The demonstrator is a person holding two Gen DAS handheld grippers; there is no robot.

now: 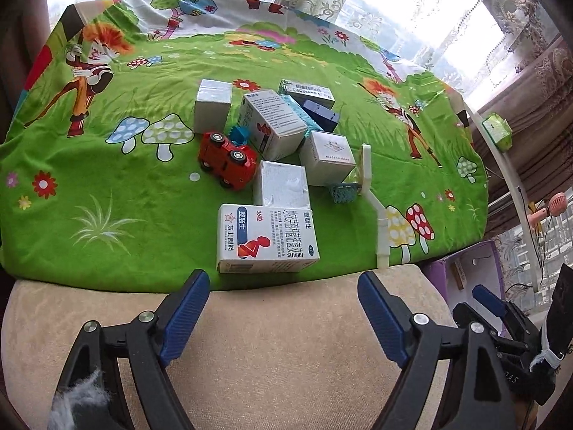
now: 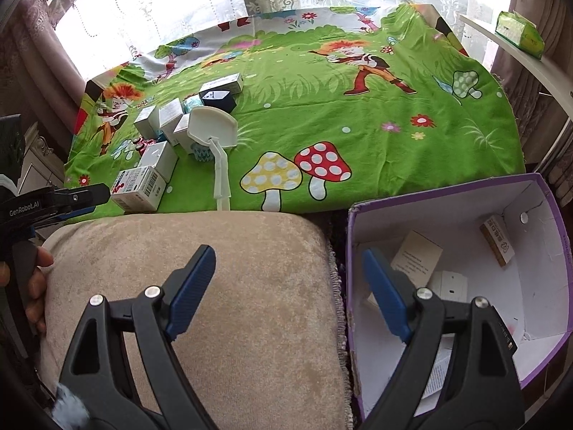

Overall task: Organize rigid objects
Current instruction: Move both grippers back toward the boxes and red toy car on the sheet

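A cluster of small boxes lies on the green cartoon cloth. Nearest is a white medicine box, with a silver box behind it. A red toy car lies tipped on its side, and a white toy basketball hoop lies to the right. My left gripper is open and empty, just short of the medicine box. My right gripper is open and empty over the cushion edge, beside a purple box that holds a few small packs.
A beige cushion lies under both grippers, in front of the cloth. A green tissue pack sits on a white shelf at the right. Lace curtains and a window stand behind the cloth. A hand holds the left gripper's handle.
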